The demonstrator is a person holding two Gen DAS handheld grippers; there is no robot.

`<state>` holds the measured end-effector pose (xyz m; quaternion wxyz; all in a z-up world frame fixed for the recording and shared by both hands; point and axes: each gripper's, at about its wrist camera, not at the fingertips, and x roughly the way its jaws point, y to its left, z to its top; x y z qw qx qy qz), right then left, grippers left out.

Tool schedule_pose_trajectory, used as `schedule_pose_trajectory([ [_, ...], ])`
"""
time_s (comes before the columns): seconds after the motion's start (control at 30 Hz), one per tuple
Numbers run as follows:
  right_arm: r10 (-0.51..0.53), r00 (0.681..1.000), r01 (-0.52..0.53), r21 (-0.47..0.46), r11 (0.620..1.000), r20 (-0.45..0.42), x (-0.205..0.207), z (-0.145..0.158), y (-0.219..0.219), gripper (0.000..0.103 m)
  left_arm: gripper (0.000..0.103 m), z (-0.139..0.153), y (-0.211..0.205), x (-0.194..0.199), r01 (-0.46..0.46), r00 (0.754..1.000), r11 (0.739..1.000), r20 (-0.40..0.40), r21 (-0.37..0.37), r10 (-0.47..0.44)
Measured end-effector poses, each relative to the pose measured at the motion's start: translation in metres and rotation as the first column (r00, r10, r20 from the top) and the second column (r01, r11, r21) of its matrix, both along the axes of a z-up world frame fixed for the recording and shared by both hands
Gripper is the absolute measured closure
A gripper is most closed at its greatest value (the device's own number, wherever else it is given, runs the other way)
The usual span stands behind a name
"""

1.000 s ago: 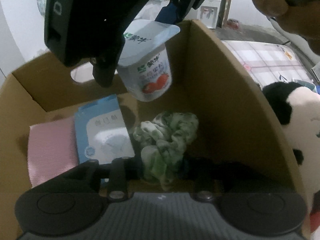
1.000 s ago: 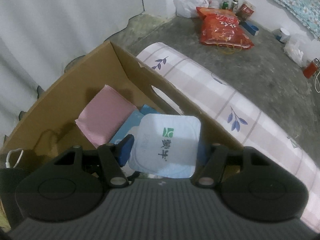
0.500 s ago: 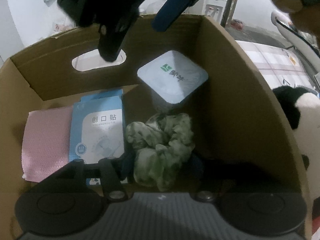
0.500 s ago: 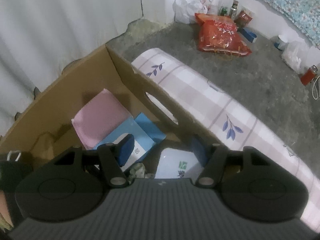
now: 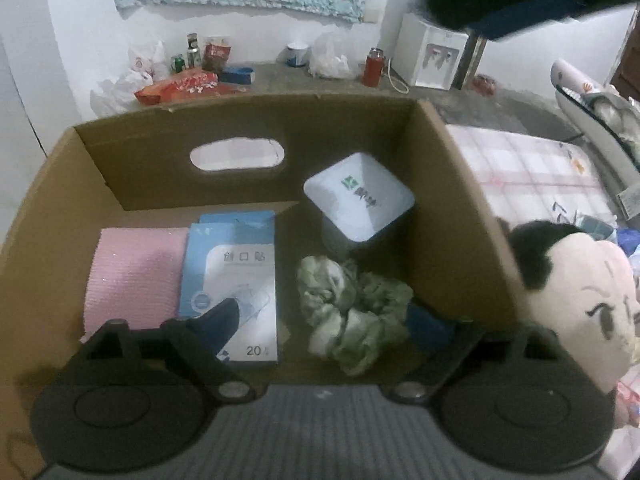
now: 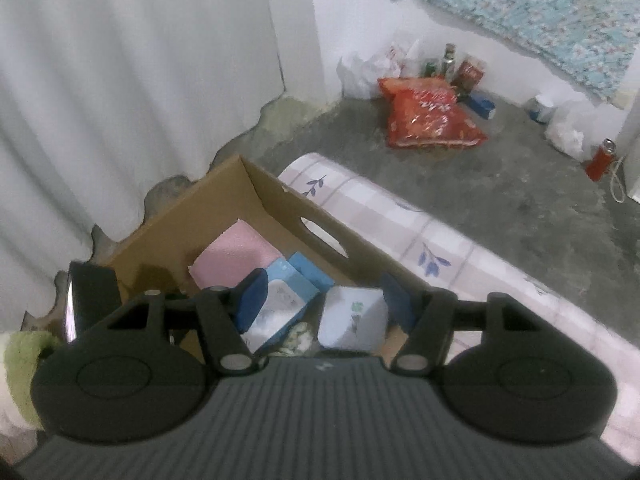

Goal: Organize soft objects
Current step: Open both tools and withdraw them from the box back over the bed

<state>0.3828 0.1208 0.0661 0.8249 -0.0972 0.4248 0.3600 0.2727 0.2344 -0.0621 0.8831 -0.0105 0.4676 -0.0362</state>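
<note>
Below our left gripper [image 5: 326, 322], whose jaws are opening around the green crumpled fabric scrunchie [image 5: 354, 312], we see the brown cardboard box [image 5: 460, 216] holding, leftwards, a pink folded cloth [image 5: 134, 276] and blue plaster packet [image 5: 234, 268], beyond it a white yoghurt cup [image 5: 358, 196], while our right gripper [image 6: 322, 298] hangs spread and empty above.

Matt brown cardboard box [image 5: 460, 184]; soft crumpled green cloth scrunchie [image 5: 352, 312]; pink textured cloth [image 5: 132, 276], perhaps knitted; plush doll [image 5: 580, 300].

Box [image 5: 452, 184] holds cloth [image 5: 134, 276] left, packet [image 5: 232, 280] middle, scrunchie [image 5: 352, 312] before cup [image 5: 358, 196].
</note>
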Motion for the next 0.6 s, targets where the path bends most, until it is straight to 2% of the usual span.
schedule_pose_trajectory([
  [0.2, -0.084, 0.996, 0.083, 0.075, 0.994, 0.019, -0.042, 0.033, -0.071, 0.039, 0.009, 0.024, -0.003, -0.014, -0.024, 0.999, 1.0, 0.032, 0.002, 0.024],
  [0.37, -0.196, 0.981, 0.192, 0.18, 0.965, 0.002, -0.089, 0.056, -0.156, 0.039, 0.009, 0.063, -0.008, -0.045, -0.022, 0.994, 1.0, 0.103, 0.021, 0.02],
  [0.5, -0.285, 0.959, 0.28, 0.239, 0.93, -0.015, -0.137, 0.058, -0.227, 0.038, 0.009, 0.092, -0.015, -0.072, -0.006, 0.989, 1.0, 0.151, 0.013, 0.004],
  [0.6, -0.35, 0.936, 0.347, 0.262, 0.9, -0.039, -0.176, 0.048, -0.274, 0.037, 0.005, 0.113, -0.026, -0.098, 0.019, 0.981, 1.0, 0.194, 0.015, -0.021],
])
